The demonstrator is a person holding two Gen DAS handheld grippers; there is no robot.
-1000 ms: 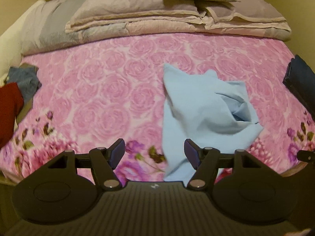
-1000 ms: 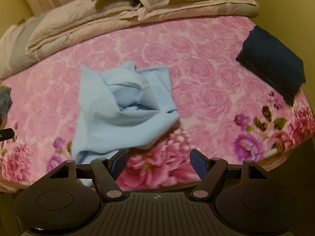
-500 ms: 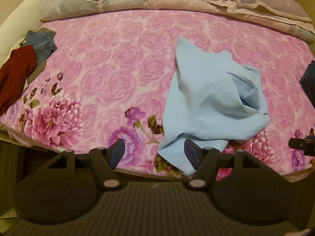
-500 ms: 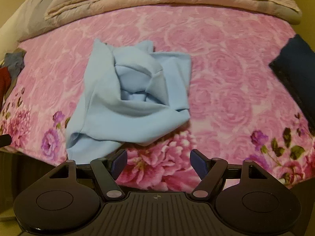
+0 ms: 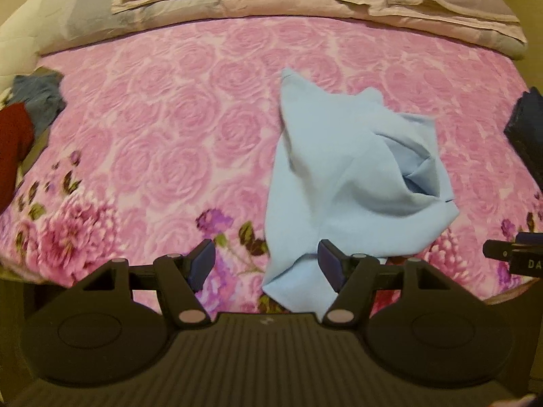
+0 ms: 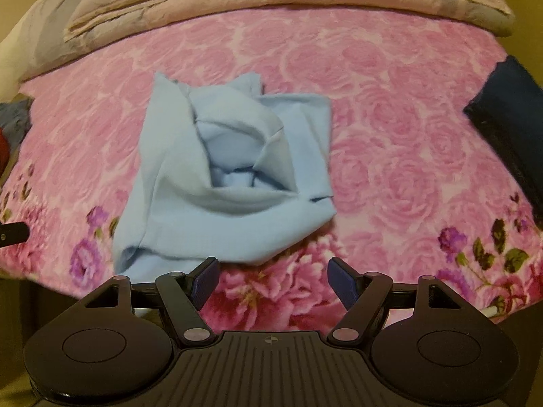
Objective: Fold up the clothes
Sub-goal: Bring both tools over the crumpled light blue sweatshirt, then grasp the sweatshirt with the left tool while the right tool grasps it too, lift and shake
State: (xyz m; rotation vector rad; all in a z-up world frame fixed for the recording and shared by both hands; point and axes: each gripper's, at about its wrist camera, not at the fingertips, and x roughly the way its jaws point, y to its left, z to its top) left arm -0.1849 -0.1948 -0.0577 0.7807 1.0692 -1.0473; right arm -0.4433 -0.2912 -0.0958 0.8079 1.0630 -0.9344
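Pink rose-patterned bedspread [image 5: 176, 129] covers the bed and carries everything in view; folded quilts [image 5: 305, 3] are stacked along the far edge.

Progress: the light blue garment [image 6: 234, 169] lies crumpled near the front edge of the bed, roughly midway along it, with its middle bunched into a hollow and one loose end trailing toward the front edge. No fold has been made in it, so by my judgement the work on this piece has not yet begun. A dark navy garment [image 6: 509, 108] sits at the right edge of the bed as a flat, squared block and looks already folded. At the left edge, a red garment [image 5: 13, 149] and a grey-blue garment [image 5: 37, 98] lie in a loose heap, apparently still to be done.

Grippers: the left gripper [image 5: 268, 264] has its jaws apart and empty; the trailing end of the blue garment shows between them in the left wrist view, but the pads do not press on it. The right gripper [image 6: 273, 281] also has its jaws apart and empty, poised over the front edge just beside the garment's near hem.

Containers: none is visible; no basket, box or drawer appears in either view.
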